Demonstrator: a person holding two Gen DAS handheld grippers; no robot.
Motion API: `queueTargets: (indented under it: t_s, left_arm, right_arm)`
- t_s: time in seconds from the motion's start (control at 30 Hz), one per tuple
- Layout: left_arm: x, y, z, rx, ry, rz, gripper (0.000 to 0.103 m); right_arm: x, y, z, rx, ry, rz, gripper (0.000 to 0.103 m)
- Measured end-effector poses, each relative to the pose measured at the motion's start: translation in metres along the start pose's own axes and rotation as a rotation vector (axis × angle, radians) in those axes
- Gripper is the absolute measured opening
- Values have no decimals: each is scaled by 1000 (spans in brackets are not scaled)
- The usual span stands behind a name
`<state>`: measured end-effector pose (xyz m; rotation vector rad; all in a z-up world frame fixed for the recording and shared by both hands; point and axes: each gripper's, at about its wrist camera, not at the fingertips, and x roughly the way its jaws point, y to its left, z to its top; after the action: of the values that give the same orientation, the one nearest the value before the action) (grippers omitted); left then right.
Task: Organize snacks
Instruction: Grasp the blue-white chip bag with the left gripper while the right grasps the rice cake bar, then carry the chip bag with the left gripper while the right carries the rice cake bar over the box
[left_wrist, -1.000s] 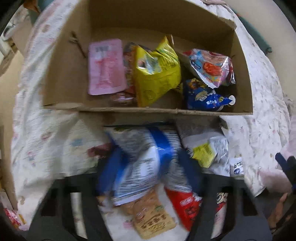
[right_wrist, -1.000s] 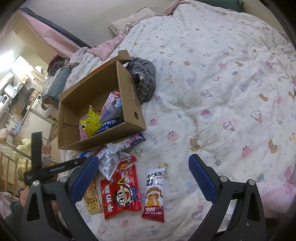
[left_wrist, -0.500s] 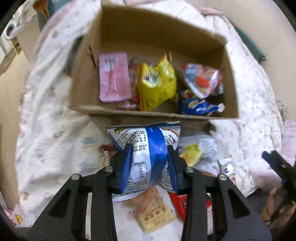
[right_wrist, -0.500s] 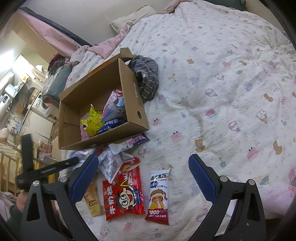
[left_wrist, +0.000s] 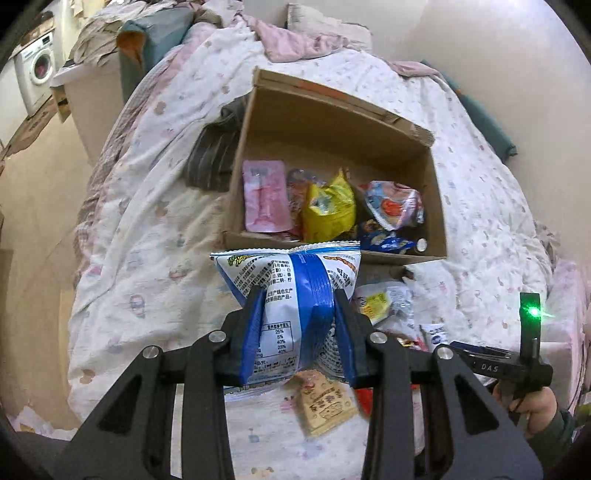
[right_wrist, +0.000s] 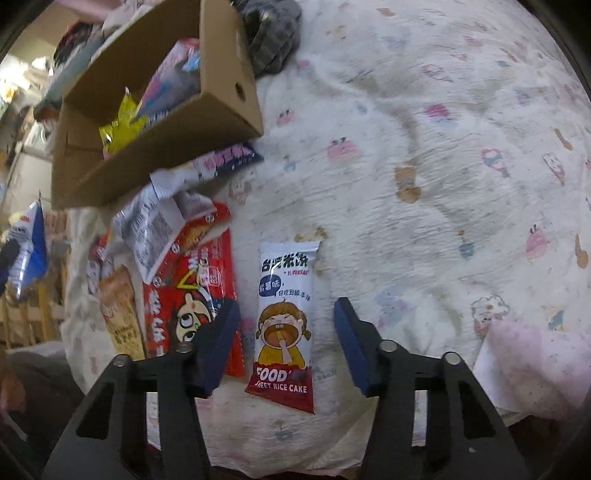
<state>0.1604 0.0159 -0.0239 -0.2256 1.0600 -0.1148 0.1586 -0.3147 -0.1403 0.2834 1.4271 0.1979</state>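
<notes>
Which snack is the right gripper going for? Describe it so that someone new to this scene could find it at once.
Start at the cardboard box on the bed; loose packets lie on the quilt in front of it. At the end of that row, between the closing fingers of the right gripper, lies the rice cake. It alone is a white stick pack with a cartoon child and "SWEET RICE CAKE" printed on its red end.

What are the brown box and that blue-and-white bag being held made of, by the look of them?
Box: corrugated cardboard, matte brown, going by its raw edges and folded flaps. Blue-and-white bag: likely thin plastic film, glossy; it creases and glints where the left gripper pinches it, and has a crimped top seam.
</notes>
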Motion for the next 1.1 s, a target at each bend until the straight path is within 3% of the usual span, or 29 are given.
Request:
queueTargets:
  t_s: [0.17,0.27,0.3,0.43,0.63,1.1]
  left_arm:
    - [5,4,-7,3,10,10,32]
    - [8,2,-11,21,8,31,32]
    - [9,-1,-12,36,1,47,32]
    - [12,-4,-16,47,0,52,32]
    - [11,-6,-19,66,-11,57,32]
    - [-1,-11,-18,86,-59,74,32]
  right_arm:
    - [16,5,1,-22,37,-52,49]
    - [23,3,0,-42,44,-86,41]
    - [23,4,0,-49,40,-90,32]
    - [6,5,-2,-45,-54,-104,31]
    - [-35,-1,-4,21,-211,-37,31]
    - [-98,21,-5,-34,-413,129,31]
